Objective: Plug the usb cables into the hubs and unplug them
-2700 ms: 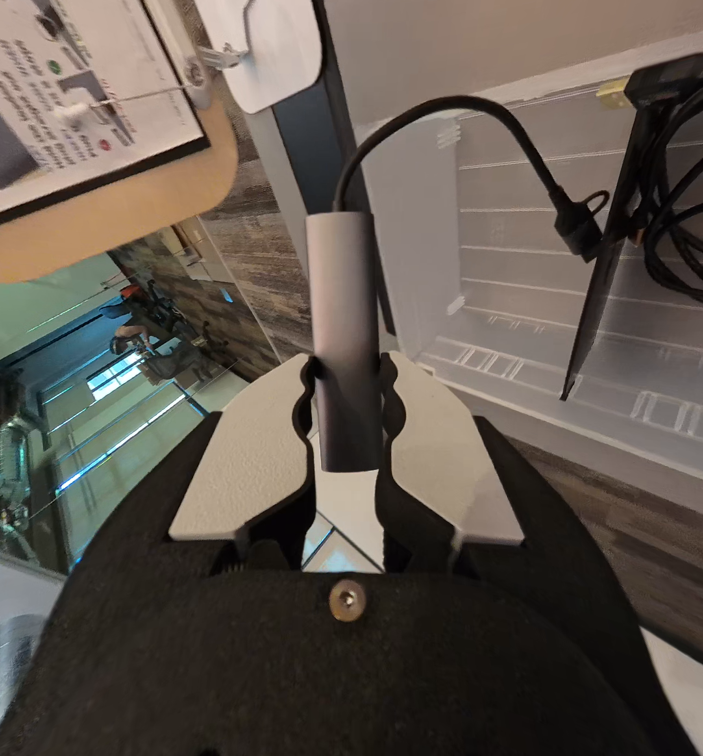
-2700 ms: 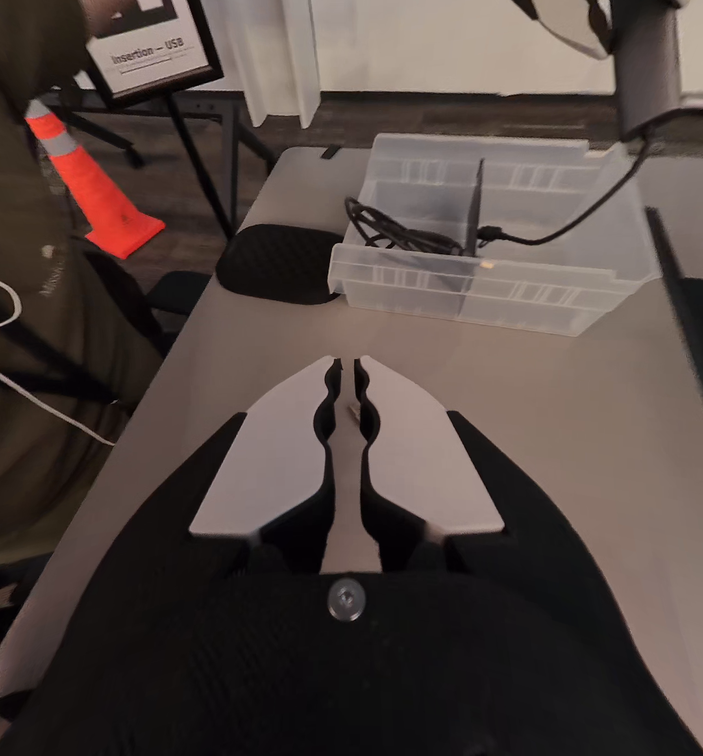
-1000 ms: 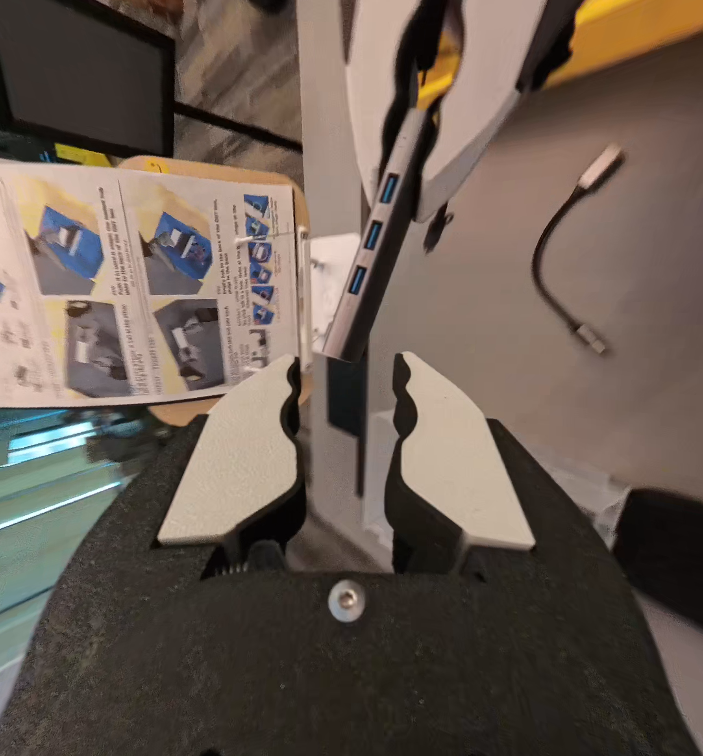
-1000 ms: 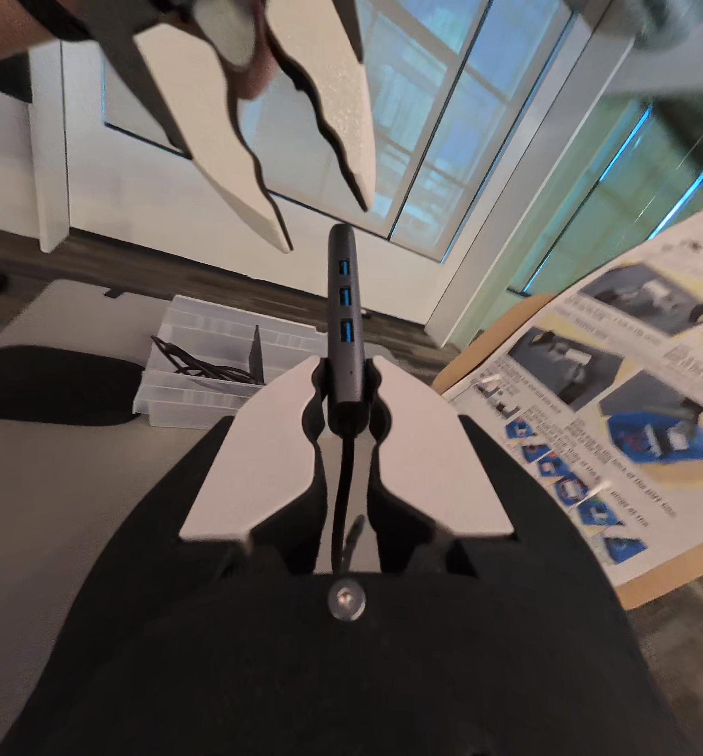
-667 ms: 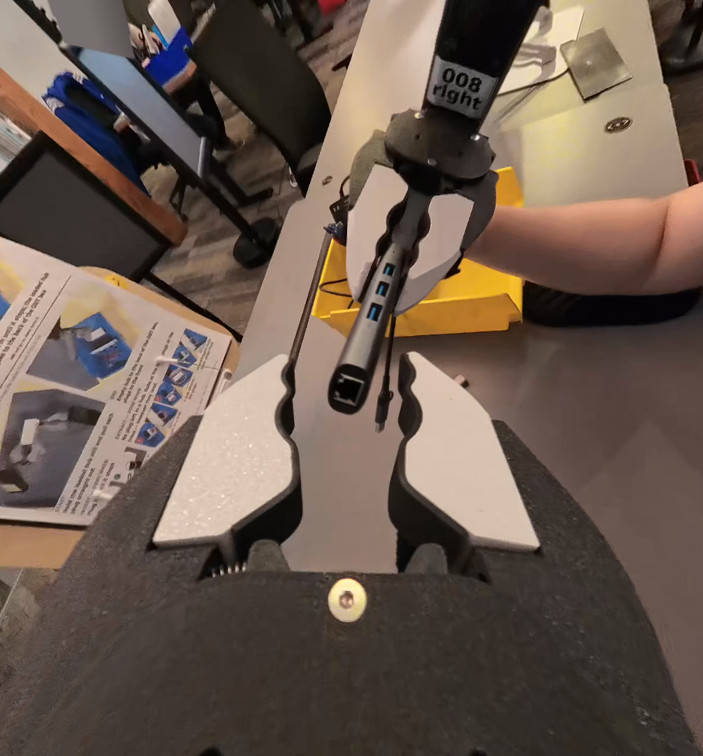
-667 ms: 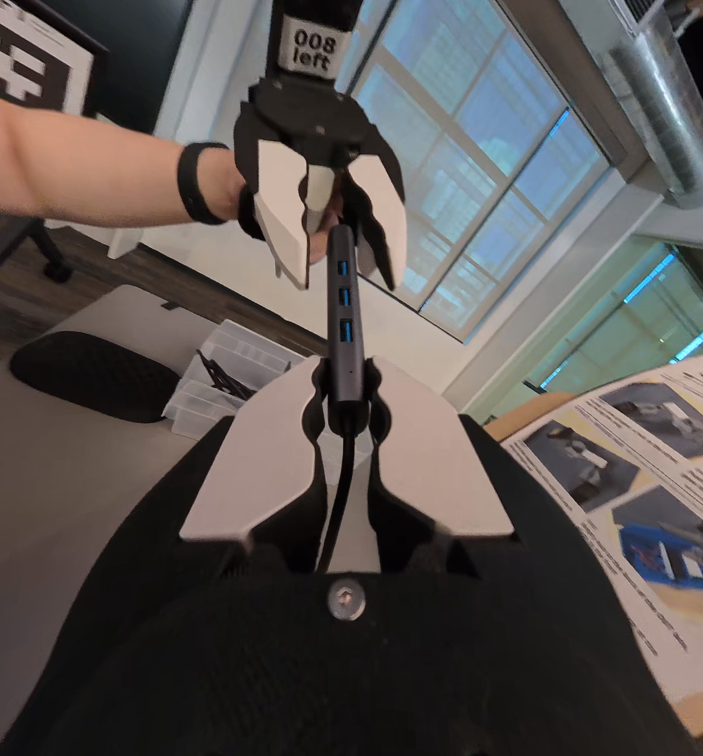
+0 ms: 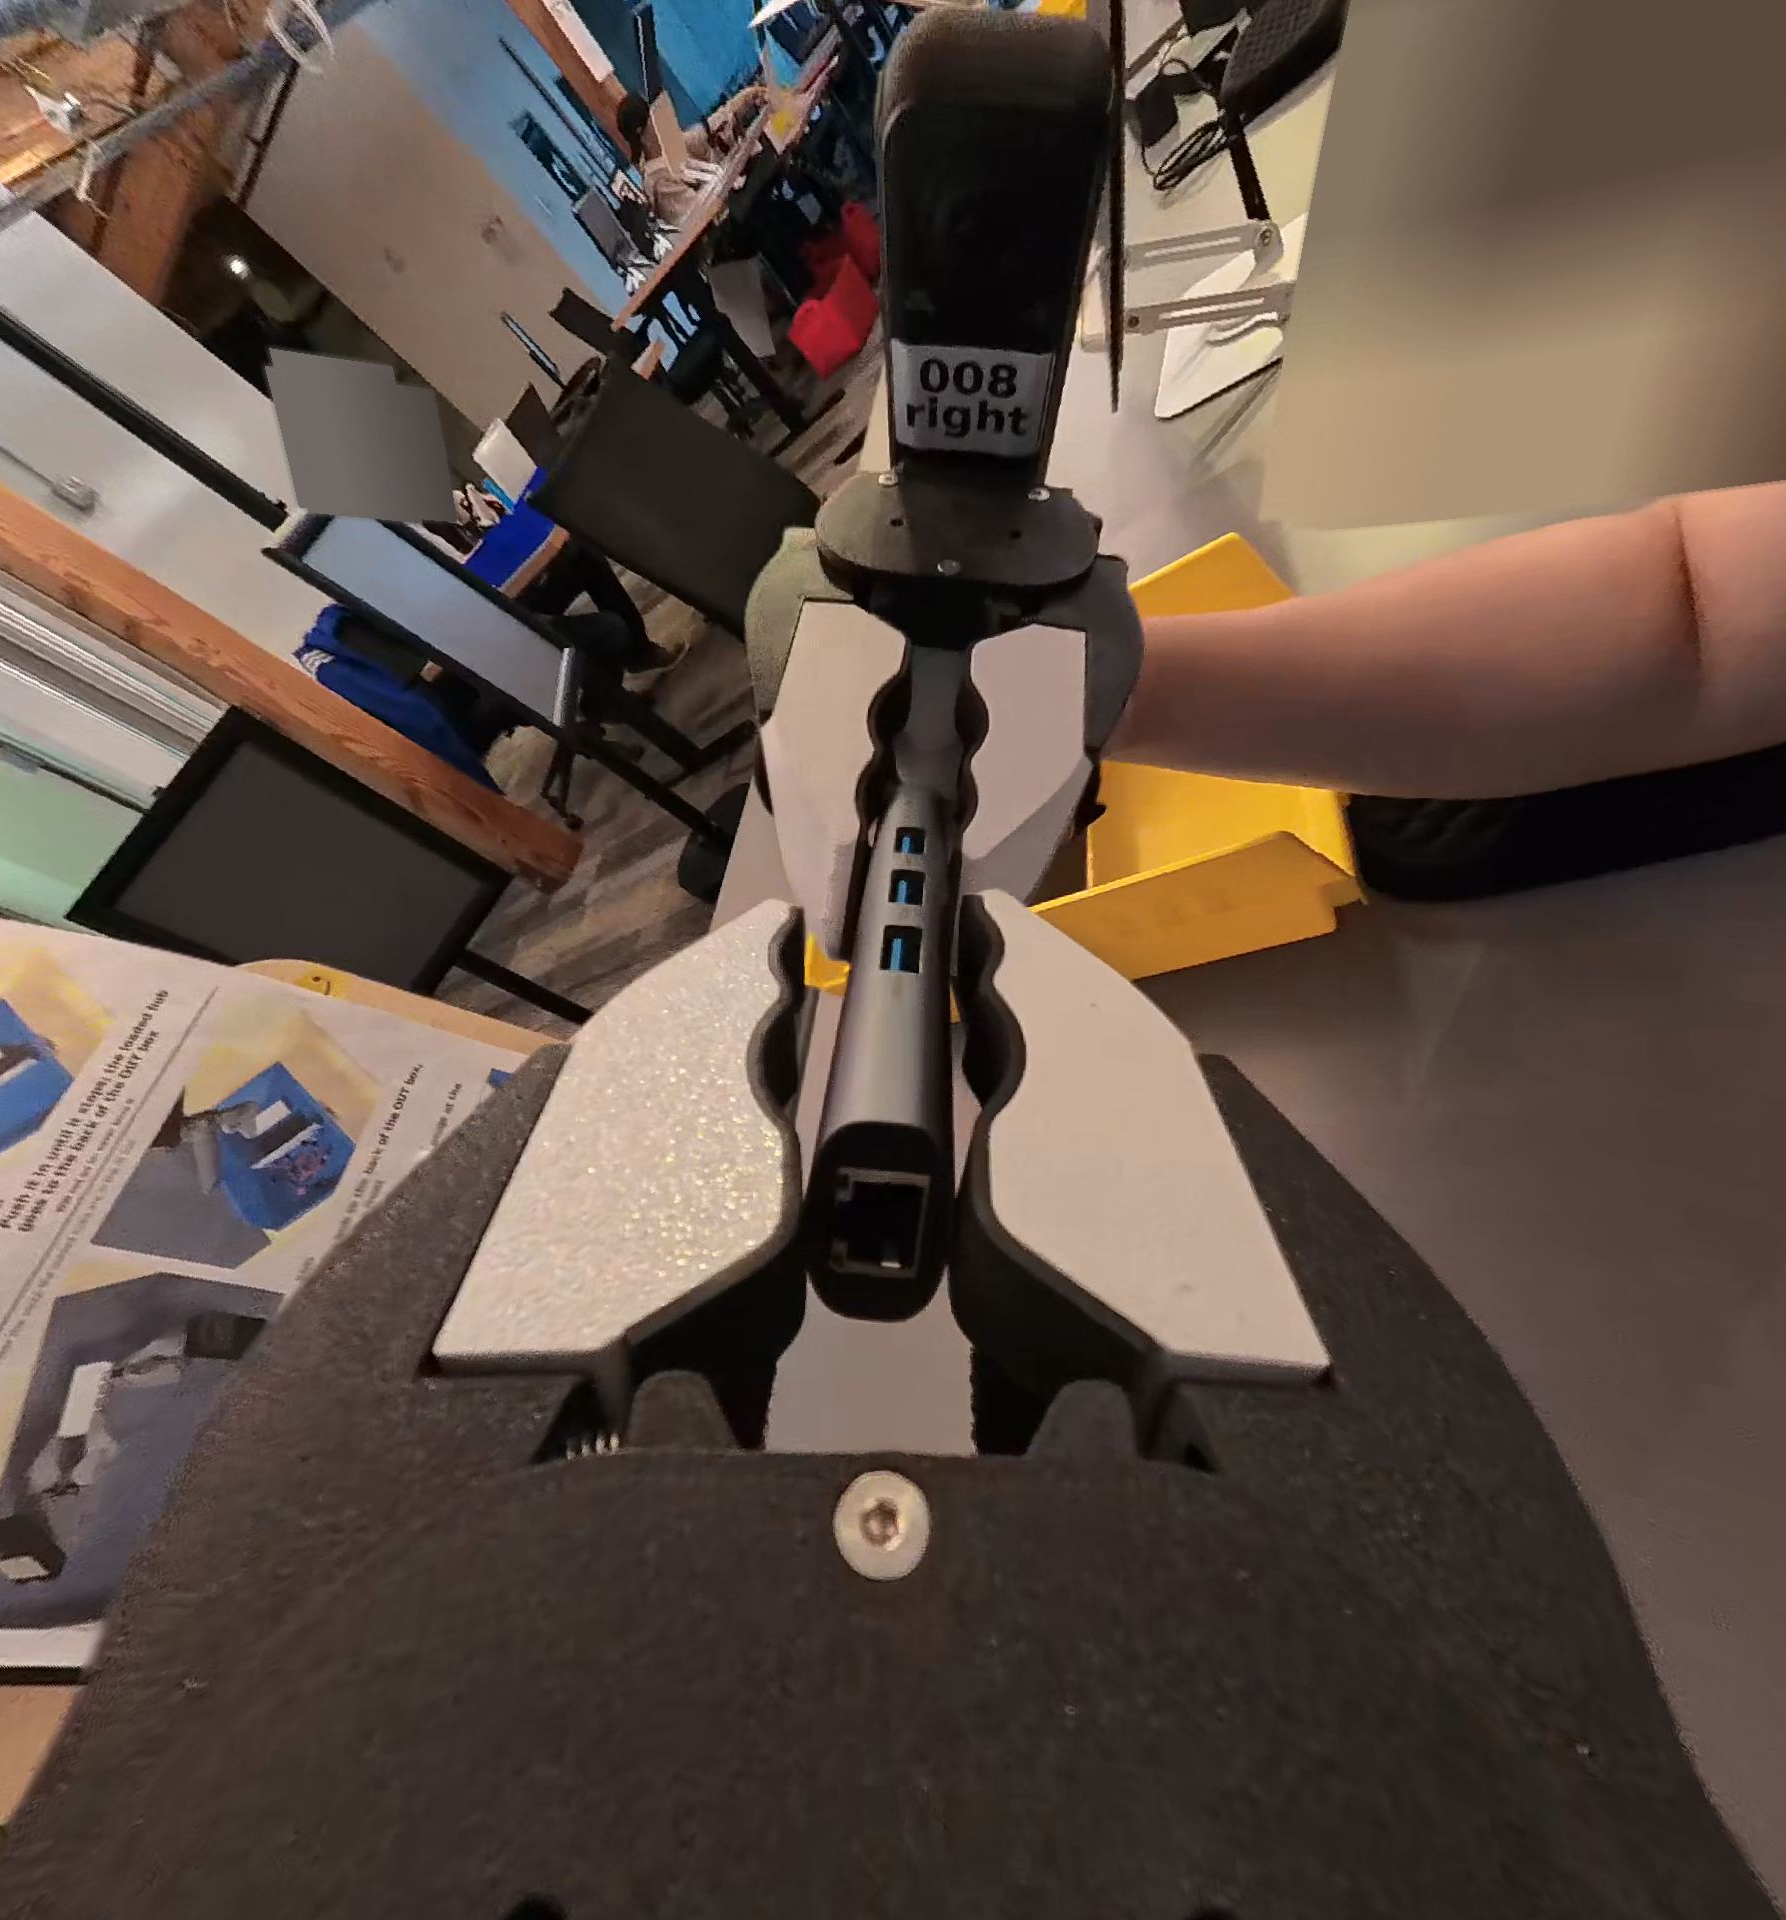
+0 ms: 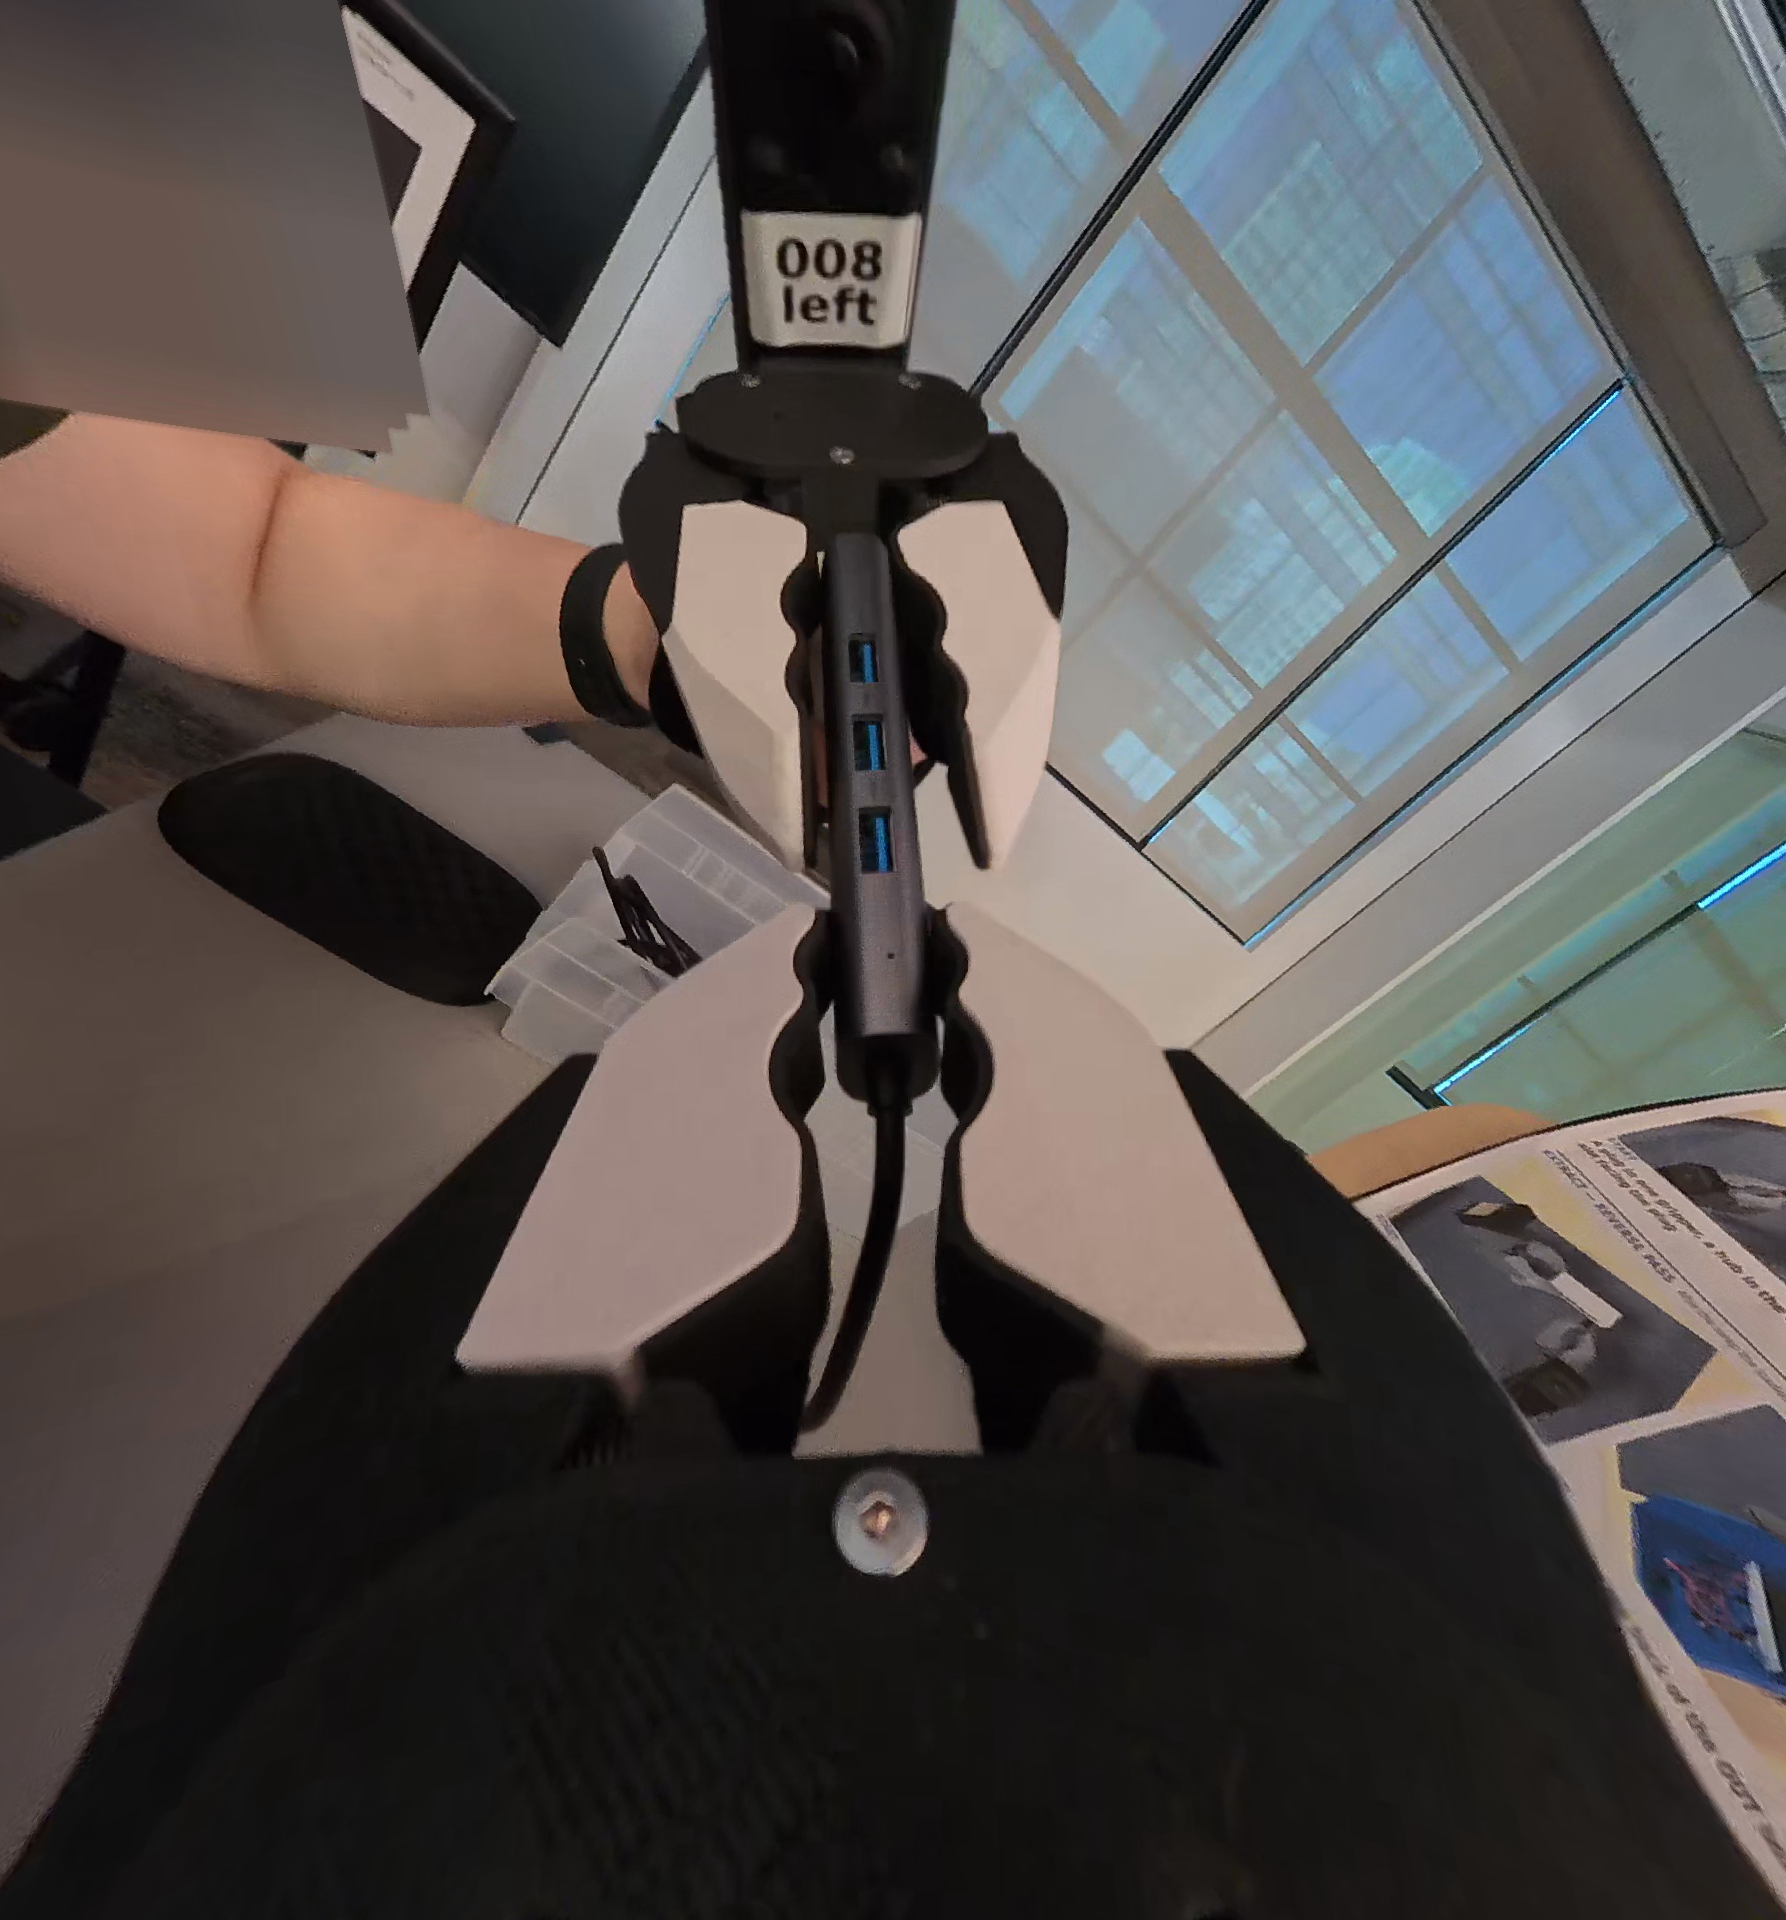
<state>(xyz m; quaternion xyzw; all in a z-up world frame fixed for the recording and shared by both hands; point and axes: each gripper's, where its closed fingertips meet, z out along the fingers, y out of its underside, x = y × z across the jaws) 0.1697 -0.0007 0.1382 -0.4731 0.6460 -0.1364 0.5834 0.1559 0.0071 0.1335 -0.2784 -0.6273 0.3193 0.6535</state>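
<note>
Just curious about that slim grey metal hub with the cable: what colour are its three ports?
Blue, on the slim grey metal hub; clearest in the right wrist view.

A smooth grey table (image 7: pixel 1491 1143) fills the lower part of both views. On it, in the left wrist view, sits an open yellow plastic bin (image 7: pixel 1211 831), with a black padded mat (image 7: pixel 1595 821) just beside it. In the right wrist view, a clear plastic bin (image 8: pixel 608 956) holding dark cables rests on the table, next to another black padded mat (image 8: pixel 349 883). A printed instruction sheet (image 8: pixel 1647 1351) on a tan board lies at the table's edge.
</note>
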